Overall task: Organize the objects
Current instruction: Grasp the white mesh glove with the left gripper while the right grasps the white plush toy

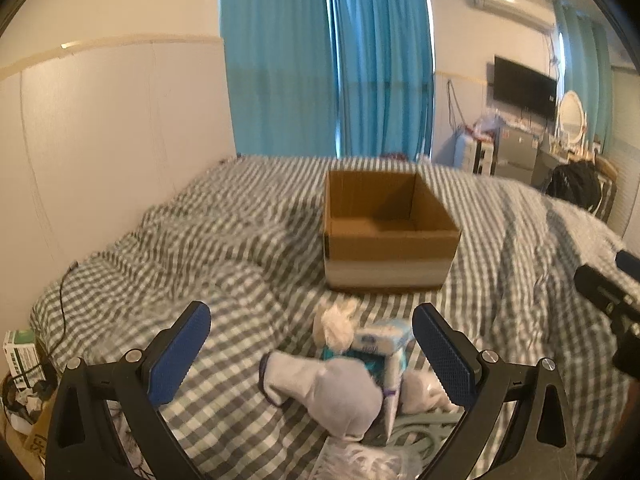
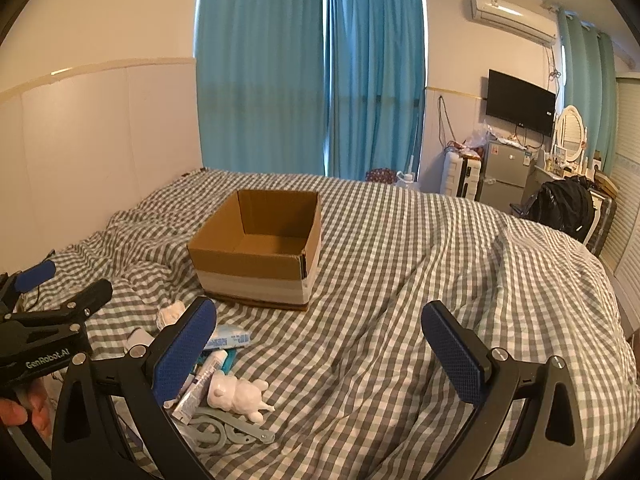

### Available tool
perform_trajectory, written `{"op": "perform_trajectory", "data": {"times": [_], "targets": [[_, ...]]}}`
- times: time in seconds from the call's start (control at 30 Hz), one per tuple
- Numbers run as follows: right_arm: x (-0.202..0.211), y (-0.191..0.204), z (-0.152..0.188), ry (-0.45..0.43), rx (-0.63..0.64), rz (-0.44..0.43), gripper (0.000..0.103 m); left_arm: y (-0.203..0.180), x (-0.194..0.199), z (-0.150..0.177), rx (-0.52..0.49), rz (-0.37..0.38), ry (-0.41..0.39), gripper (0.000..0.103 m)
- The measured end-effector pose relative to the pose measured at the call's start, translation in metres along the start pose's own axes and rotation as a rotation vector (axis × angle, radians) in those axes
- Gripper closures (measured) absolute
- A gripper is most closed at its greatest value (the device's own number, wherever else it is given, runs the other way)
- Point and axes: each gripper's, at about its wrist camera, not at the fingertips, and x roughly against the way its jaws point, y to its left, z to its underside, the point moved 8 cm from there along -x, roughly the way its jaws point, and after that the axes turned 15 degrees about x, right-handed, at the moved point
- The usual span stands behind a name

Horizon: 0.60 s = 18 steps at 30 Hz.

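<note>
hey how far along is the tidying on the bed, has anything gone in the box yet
Nothing looks done: the cardboard box shows a bare inside. Nothing is in hand either; the left gripper and right gripper are both open and hold nothing. Everything is left: the grey sock, tissue pack, white figurine, tube and grey plastic tool lie piled on the checked bedspread.

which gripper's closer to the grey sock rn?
Left. The left gripper hangs open right over the grey sock; the right gripper is open over bare bedding, off to the pile's right.
</note>
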Motion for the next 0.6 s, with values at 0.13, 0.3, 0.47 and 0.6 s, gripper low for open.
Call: {"op": "perform_trajectory", "data": {"times": [0.13,0.3,0.47,0.6], "targets": [[-0.018,0.007,0.015,0.047,0.014,-0.011,0.0,0.0,-0.026,0.028,-0.029,-0.016,0.09,0.0],[-0.041,0.014,0.033,0.113,0.031,-0.027,0.0,-0.001,-0.06,0.072,-0.078,-0.02,0.233,0.001],[-0.063,0.024,0.051,0.169,0.043,-0.058,0.0,-0.003,-0.08,0.097,-0.113,-0.002,0.316,0.017],[-0.078,0.034,0.064,0.215,0.046,-0.101,0.0,-0.002,-0.087,0.102,-0.093,0.058,0.356,0.044]]}}
